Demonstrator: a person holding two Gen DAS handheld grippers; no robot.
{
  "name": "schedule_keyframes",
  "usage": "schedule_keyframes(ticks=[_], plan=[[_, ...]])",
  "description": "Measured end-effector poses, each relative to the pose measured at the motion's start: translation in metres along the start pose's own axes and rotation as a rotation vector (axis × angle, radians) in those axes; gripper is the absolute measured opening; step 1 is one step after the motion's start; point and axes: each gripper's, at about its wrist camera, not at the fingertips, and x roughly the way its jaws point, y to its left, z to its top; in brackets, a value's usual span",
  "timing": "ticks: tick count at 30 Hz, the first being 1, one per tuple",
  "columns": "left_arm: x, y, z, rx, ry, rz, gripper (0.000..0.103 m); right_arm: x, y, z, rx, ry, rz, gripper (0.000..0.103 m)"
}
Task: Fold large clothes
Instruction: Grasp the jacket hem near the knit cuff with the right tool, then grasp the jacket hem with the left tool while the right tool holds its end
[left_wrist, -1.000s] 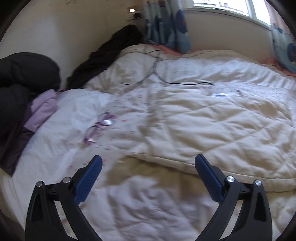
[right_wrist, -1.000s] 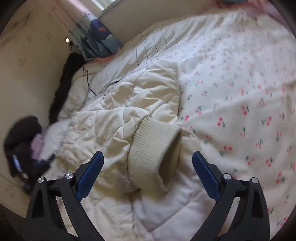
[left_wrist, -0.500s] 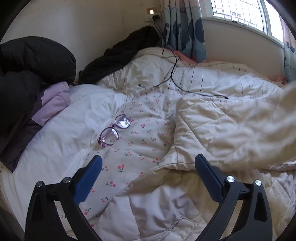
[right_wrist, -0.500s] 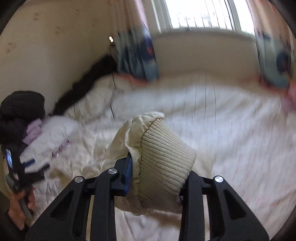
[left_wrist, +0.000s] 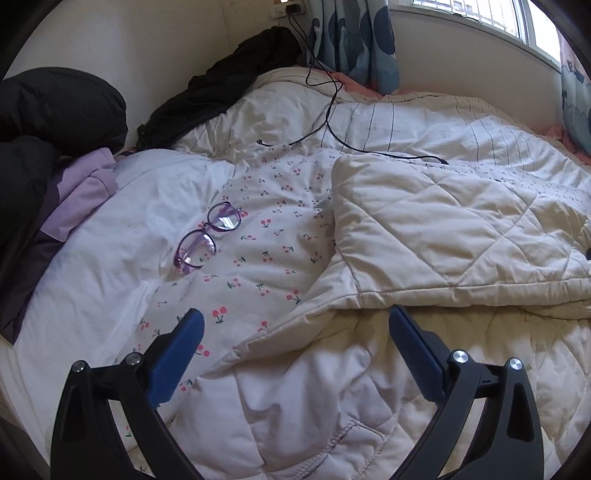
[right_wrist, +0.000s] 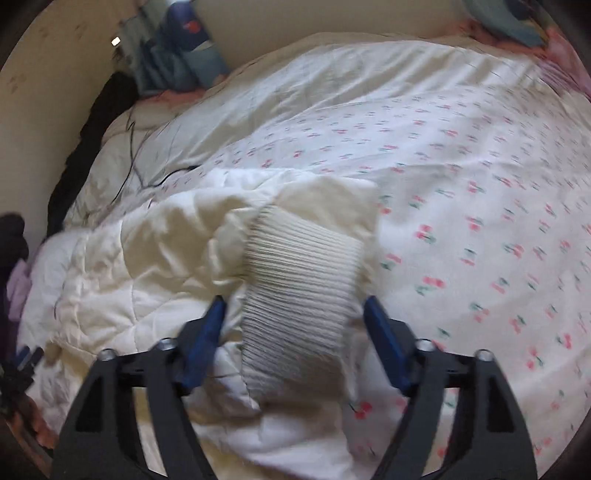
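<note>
Cherry-print bed (right_wrist: 480, 184): your right claw (right_wrist: 295, 325) has just been opening, the jacket (left_wrist: 443, 229) cuff (right_wrist: 299, 295) loose between its jaws; the sleeve may slide unfolded. Left claw (left_wrist: 295, 328) gapes empty.

No legible text, label or number anywhere.

The cream jacket (left_wrist: 443, 229) ahead of the tool is matt quilted cloth, puffy and creased; its cuff (right_wrist: 299, 295) is ribbed knit. The bedsheet (left_wrist: 266, 236) beyond is thin, smooth printed cotton. Left of the tool, the glasses (left_wrist: 208, 240) have glossy purple plastic rims. The left gripper (left_wrist: 295, 332) has matt black plastic arms, textured blue pads and shiny metal screws.
</note>
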Motion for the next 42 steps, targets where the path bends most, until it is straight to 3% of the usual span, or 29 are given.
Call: schedule_keyframes(ticks=[4,7,10,15,20,27,29,32,35,38,40,41,42], plan=[[-0.010,0.015,0.002,-0.048,-0.015,-0.058,0.096,-0.068,-0.017,-0.029,-0.013,-0.017,0.045,0.082],[-0.020,0.034,-0.001,-0.026,-0.010,-0.124,0.096,-0.110,-0.039,-0.078,-0.009,0.060,0.100,0.085],[-0.032,0.070,-0.015,0.050,0.016,-0.144,0.096,-0.142,-0.061,-0.135,0.026,0.161,0.162,0.085],[-0.046,0.138,-0.055,0.030,0.200,-0.347,0.096,-0.171,-0.093,-0.208,0.149,0.247,0.286,0.085],[-0.065,0.181,-0.100,-0.070,0.291,-0.538,0.096,-0.194,-0.090,-0.242,0.208,0.231,0.386,0.085],[-0.059,0.167,-0.144,-0.066,0.411,-0.684,0.096,-0.204,-0.057,-0.262,0.169,0.283,0.447,0.085],[-0.062,0.155,-0.150,-0.014,0.407,-0.663,0.096,-0.204,-0.048,-0.273,0.173,0.306,0.452,0.085],[-0.072,0.150,-0.149,-0.001,0.379,-0.691,0.096,-0.207,-0.036,-0.283,0.183,0.310,0.519,0.084],[-0.078,0.149,-0.146,0.020,0.367,-0.682,0.092,-0.210,-0.027,-0.285,0.154,0.294,0.525,0.075],[-0.064,0.143,-0.151,0.068,0.433,-0.595,0.081,-0.202,-0.022,-0.285,0.140,0.327,0.507,0.058],[-0.062,0.140,-0.156,0.098,0.445,-0.557,0.064,-0.198,-0.021,-0.285,0.134,0.333,0.468,0.021],[-0.063,0.141,-0.157,0.100,0.442,-0.550,0.056,-0.198,-0.023,-0.287,0.149,0.329,0.462,0.015],[-0.064,0.142,-0.156,0.089,0.444,-0.545,0.038,-0.197,-0.026,-0.287,0.167,0.316,0.484,0.013]])
